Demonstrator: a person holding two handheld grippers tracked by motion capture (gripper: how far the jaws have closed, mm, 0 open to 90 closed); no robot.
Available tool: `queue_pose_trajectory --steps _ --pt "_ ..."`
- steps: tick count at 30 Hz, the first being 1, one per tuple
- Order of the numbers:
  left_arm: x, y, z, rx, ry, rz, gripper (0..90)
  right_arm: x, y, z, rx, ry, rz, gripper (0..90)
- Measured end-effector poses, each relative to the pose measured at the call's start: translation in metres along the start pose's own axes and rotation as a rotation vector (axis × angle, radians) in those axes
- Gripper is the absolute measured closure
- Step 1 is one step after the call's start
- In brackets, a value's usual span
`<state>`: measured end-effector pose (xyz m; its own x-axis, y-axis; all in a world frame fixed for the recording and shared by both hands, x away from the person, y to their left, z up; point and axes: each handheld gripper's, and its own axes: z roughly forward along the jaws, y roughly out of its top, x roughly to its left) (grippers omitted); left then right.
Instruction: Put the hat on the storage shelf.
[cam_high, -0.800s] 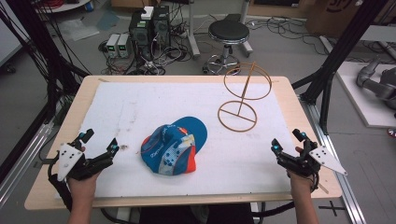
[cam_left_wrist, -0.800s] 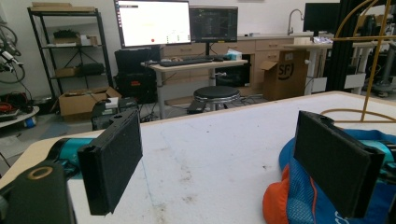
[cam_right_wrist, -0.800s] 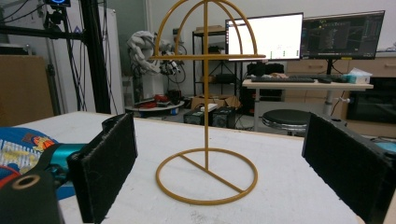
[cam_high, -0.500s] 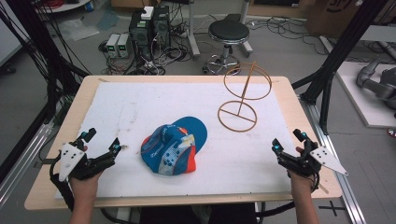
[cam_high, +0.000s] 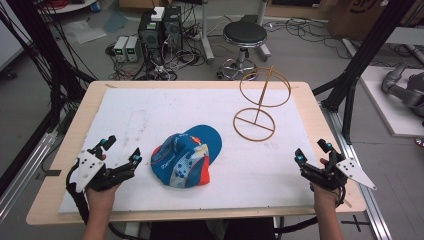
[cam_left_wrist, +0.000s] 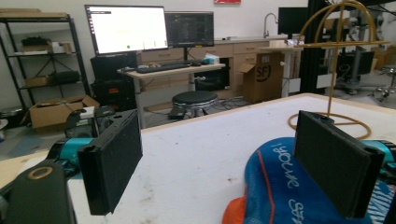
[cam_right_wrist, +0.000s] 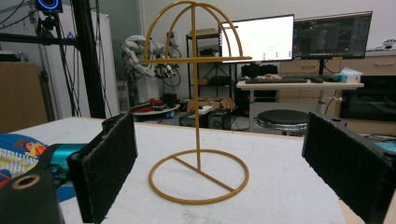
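Mid-table, blue cap (cam_high: 186, 159) lies brim apparently toward wire stand (cam_high: 260, 102)

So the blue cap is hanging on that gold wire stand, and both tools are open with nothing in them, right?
Not quite. The cap lies flat on the table, apart from the stand, which is bare, as the high view shows. The rest holds: the left tool and right tool are open with nothing in them.

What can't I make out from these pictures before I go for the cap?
- Cap: its underside and opening, high view; its own crown hides them.
- Cap lettering: cut off by the bottom edge and by the left claw's right jaw, left gripper view.
- Wire stand: whether its base is fixed to the table; no view tells.
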<state>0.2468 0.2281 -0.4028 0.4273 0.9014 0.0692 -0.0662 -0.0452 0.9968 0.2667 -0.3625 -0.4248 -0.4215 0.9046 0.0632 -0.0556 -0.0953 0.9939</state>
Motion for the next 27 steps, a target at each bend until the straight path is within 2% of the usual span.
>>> queue_pose_trajectory --steps 1,2,7,10,16,22,27 --pt "-0.006 0.0 0.004 0.002 -0.022 0.005 16.1 0.001 -0.001 0.001 0.012 0.004 0.001 10.0" --pt "-0.006 0.0 0.004 0.002 -0.022 0.005 16.1 0.001 -0.001 0.001 0.013 0.004 -0.001 10.0" --pt "-0.022 0.0 0.015 0.014 -0.069 0.023 16.1 0.001 0.0 0.0 0.005 0.002 -0.004 10.0" --pt "-0.03 -0.004 0.025 0.024 -0.098 0.006 16.1 0.001 0.001 0.0 0.005 0.001 -0.003 10.1" --pt "-0.047 -0.008 0.038 0.053 -0.161 0.031 16.0 0.0 0.001 -0.001 0.002 -0.002 -0.001 10.0" --pt "-0.057 -0.011 0.046 0.066 -0.198 0.034 16.0 -0.001 0.0 -0.002 0.004 -0.008 0.005 10.0" --pt "-0.065 -0.015 0.054 0.1 -0.221 0.041 16.1 -0.001 0.0 -0.002 0.0 -0.008 0.002 10.0"
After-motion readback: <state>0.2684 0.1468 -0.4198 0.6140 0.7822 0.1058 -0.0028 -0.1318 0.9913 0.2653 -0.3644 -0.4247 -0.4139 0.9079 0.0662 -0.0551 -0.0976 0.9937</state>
